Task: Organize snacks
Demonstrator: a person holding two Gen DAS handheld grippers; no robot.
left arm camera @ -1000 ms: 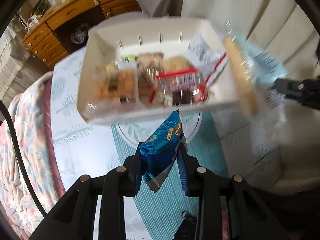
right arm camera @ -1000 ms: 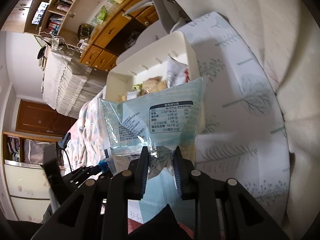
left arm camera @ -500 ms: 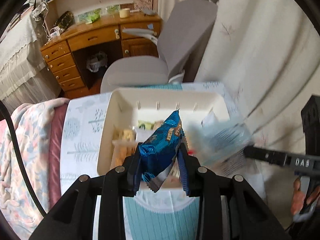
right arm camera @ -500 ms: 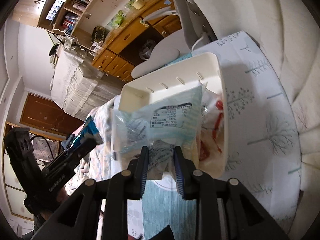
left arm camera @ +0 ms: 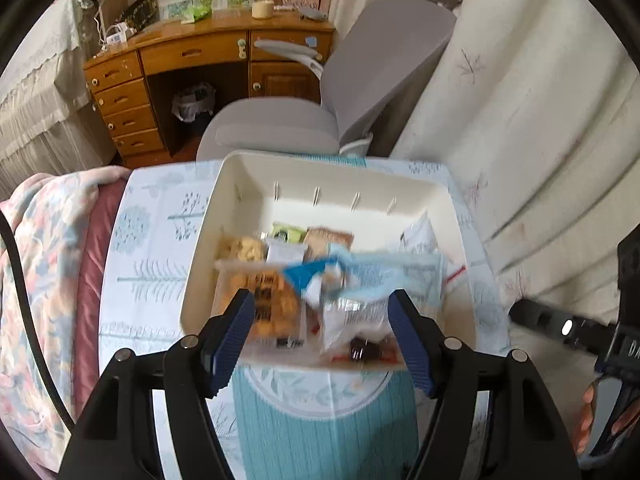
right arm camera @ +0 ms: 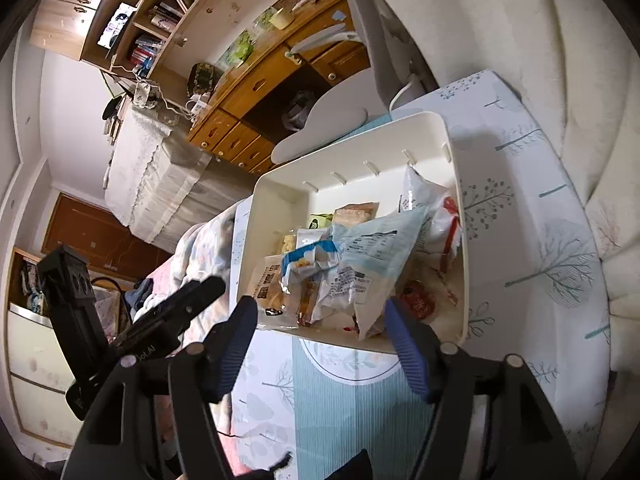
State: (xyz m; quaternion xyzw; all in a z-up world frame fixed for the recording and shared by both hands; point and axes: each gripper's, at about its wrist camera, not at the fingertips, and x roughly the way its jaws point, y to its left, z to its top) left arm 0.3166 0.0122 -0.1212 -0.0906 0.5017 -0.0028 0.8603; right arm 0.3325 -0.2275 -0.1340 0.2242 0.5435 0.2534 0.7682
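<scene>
A white bin (left arm camera: 248, 184) (right arm camera: 352, 148) stands on the patterned tablecloth and holds several snack packs. A small blue pack (left arm camera: 308, 276) (right arm camera: 308, 260) lies blurred on the pile. Beside it rests a pale blue bag with a nutrition label (left arm camera: 400, 276) (right arm camera: 380, 248). My left gripper (left arm camera: 322, 336) hangs above the bin's near side, jaws opening, nothing between them. My right gripper (right arm camera: 316, 340) hovers over the near rim, jaws opening too, nothing pressed by its pads. In the left wrist view the right gripper (left arm camera: 560, 328) shows at the right edge, in a hand.
A grey office chair (left arm camera: 360, 92) stands just behind the table, with a wooden desk (left arm camera: 208, 56) beyond it. A cream curtain (left arm camera: 520, 120) hangs on the right. A floral bedcover (left arm camera: 44, 280) lies on the left. A teal placemat (left arm camera: 320, 420) lies under my grippers.
Both grippers opened and let go of their packs. The blue pack and the pale blue bag dropped onto the pile in the bin. Both hands drew back and up a little.
</scene>
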